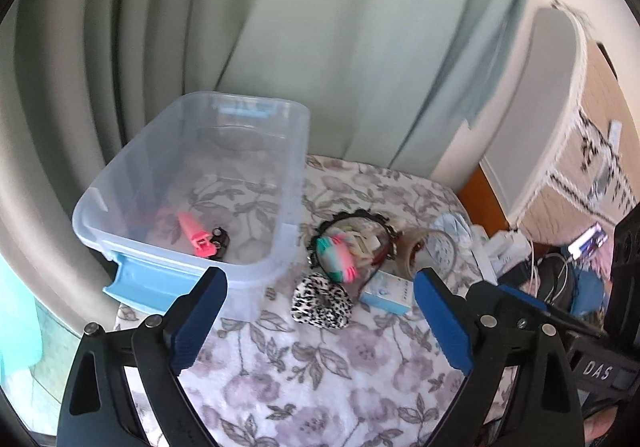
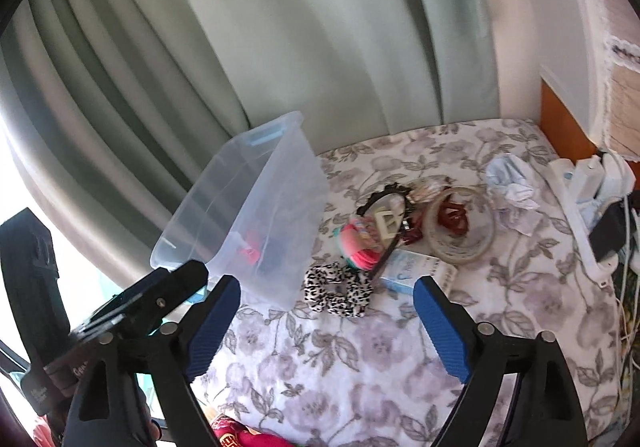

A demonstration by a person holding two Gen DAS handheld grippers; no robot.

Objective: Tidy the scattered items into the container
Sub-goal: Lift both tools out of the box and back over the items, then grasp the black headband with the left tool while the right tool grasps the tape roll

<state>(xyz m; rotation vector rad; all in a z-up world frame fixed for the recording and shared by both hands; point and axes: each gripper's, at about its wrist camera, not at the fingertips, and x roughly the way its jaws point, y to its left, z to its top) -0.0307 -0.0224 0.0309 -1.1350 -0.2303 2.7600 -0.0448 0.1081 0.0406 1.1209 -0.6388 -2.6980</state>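
- Floral bedspread (image 1: 328,375) covers the whole surface, with pale green curtains (image 1: 280,7) hanging behind it.
- Clear plastic bin (image 1: 192,183) with blue handles sits at the far left corner, right by the left edge. There's a pink clip (image 1: 196,237) and a small dark thing (image 1: 221,238) in it.
- Both tongs are spread wide and holding nothing: left gripper (image 1: 320,321) and right gripper (image 2: 326,331) hang over the near part of the bedspread.
- Roll of tape (image 2: 460,225) lies toward the far right, next to some crumpled paper (image 2: 512,191).
- Leopard scrunchie (image 1: 322,301) lies just right of the bin, touching a small blue box (image 1: 387,293).
- Black headband (image 1: 352,231) loops around a pink-teal hair tie bundle (image 1: 336,253), just behind the scrunchie.
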